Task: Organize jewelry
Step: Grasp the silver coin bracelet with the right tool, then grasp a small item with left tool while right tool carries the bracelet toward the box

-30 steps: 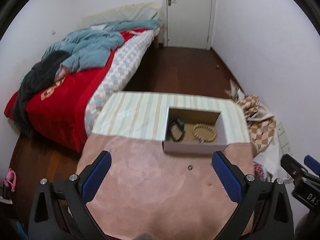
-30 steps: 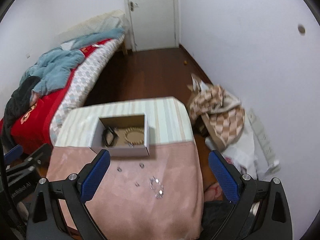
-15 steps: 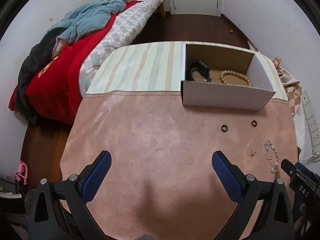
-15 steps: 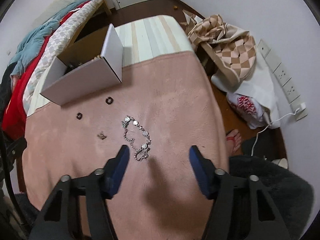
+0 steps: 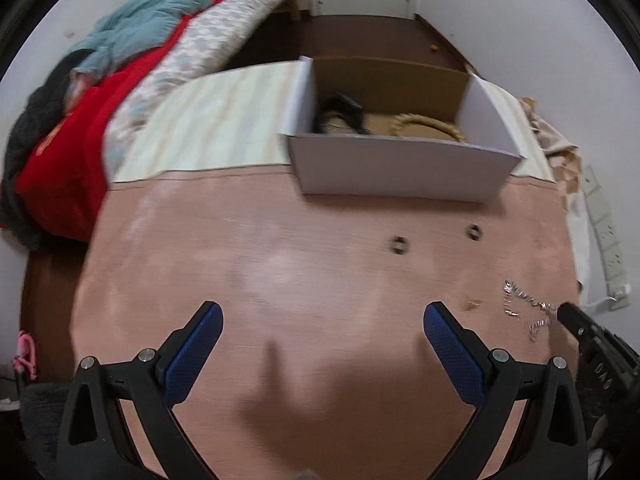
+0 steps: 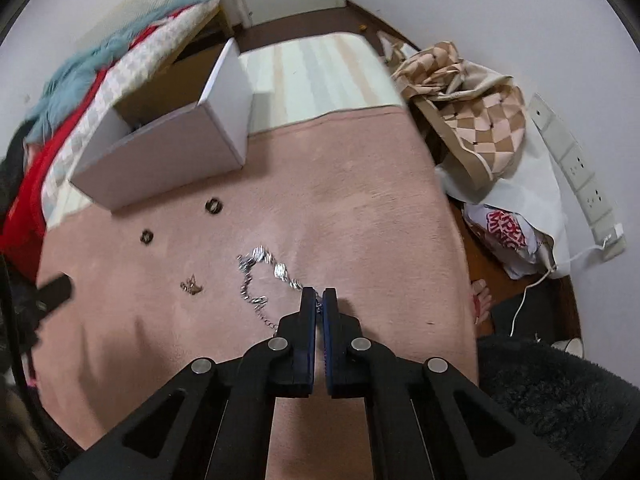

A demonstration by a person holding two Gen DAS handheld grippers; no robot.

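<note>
A silver chain bracelet point(image 6: 260, 276) lies on the pink cloth point(image 6: 352, 216); it also shows in the left wrist view point(image 5: 524, 308). My right gripper point(image 6: 319, 298) is shut on one end of the chain, down at the cloth. Two dark rings point(image 6: 213, 206) point(image 6: 147, 237) and a small gold piece point(image 6: 192, 286) lie to the left of it. A white cardboard box point(image 5: 400, 172) holds a bead bracelet point(image 5: 428, 126) and a dark item point(image 5: 340, 114). My left gripper point(image 5: 322, 334) is open and empty above the cloth's near side.
A bed with red and teal bedding point(image 5: 120, 64) stands to the left. Checkered fabric point(image 6: 472, 108) and a plastic bag point(image 6: 508, 236) lie on the floor right of the table. A power strip point(image 6: 580, 176) runs along the right wall.
My right gripper has gone down to the cloth and shut on the chain's end. The left gripper has moved lower and closer to the box.
</note>
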